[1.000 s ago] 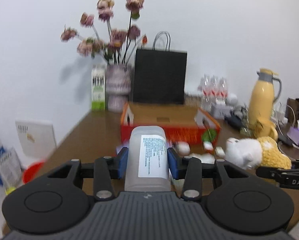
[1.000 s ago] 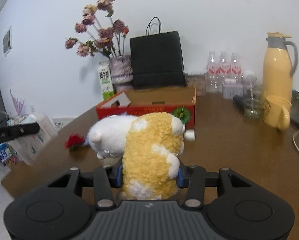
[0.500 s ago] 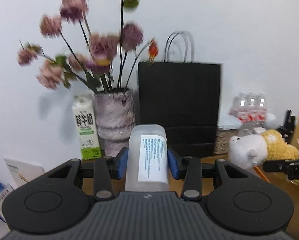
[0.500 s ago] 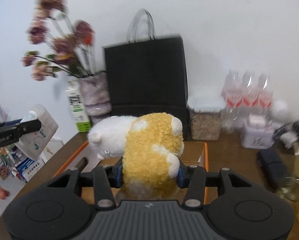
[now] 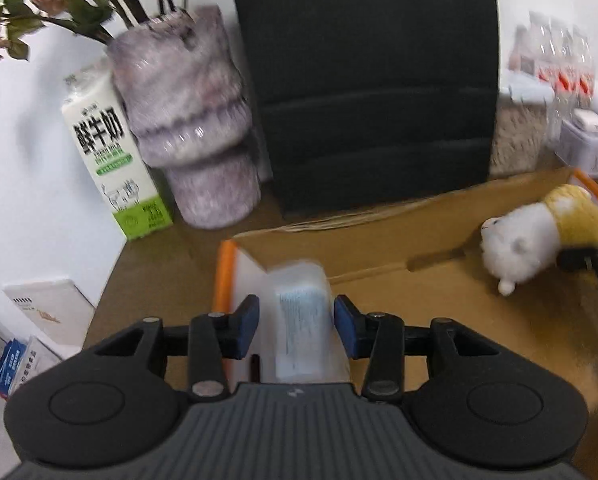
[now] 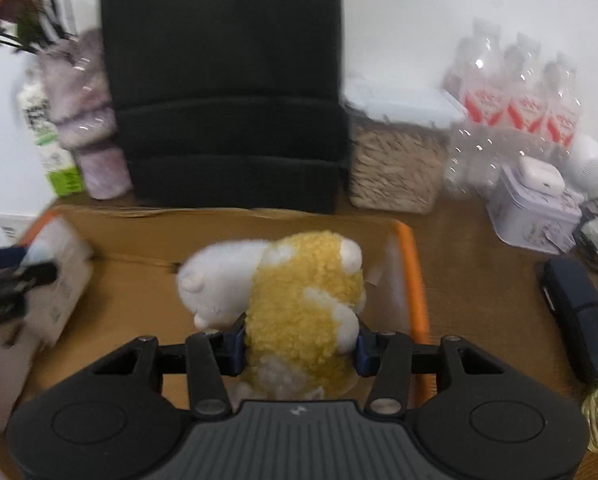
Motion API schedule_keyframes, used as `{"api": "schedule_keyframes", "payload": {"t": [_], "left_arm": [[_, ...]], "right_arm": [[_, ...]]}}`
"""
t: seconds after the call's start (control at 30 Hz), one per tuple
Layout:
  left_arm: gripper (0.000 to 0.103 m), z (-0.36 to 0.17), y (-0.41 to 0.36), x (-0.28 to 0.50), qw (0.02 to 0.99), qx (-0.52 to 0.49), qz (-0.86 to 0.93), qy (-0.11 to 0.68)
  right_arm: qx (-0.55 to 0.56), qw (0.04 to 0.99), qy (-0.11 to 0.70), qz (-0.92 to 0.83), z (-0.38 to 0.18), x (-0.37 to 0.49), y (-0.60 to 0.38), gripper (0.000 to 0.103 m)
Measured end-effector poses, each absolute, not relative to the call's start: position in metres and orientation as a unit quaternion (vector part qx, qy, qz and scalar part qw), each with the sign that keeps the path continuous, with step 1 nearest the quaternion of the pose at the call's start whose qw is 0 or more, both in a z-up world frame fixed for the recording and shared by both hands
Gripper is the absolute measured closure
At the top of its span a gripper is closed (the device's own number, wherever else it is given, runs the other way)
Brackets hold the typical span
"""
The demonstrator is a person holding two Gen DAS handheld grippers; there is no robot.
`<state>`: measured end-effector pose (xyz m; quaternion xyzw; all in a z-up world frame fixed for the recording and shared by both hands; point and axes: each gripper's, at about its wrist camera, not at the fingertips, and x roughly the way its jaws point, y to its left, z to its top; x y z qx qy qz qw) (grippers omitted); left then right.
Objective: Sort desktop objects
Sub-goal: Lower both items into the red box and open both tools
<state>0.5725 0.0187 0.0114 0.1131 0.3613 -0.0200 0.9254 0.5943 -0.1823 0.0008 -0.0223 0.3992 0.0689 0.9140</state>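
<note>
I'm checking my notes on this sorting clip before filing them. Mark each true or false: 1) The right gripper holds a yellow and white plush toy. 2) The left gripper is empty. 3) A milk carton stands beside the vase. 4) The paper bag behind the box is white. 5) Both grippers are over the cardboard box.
1) True: the right gripper has the plush toy between its pads.
2) False: the left gripper holds a translucent labelled bottle.
3) True: the milk carton stands by the vase.
4) False: the paper bag is black.
5) True: both hang over the cardboard box.
</note>
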Motion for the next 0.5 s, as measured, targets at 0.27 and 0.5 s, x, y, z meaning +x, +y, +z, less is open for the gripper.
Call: {"api": "schedule_keyframes", "payload": {"t": [0.27,0.5], "left_arm": [[0.044,0.007,0.021,0.586,0.92,0.089,-0.009,0.382],[0.029,0.058,0.027,0.56,0.936,0.072,0.001,0.343]], "right_arm": [[-0.054,0.904,0.418,0.066,-0.004,0.599,-0.168,0.036],[0.032,0.916,0.392,0.076,0.042,0.578,-0.192,0.021]]}}
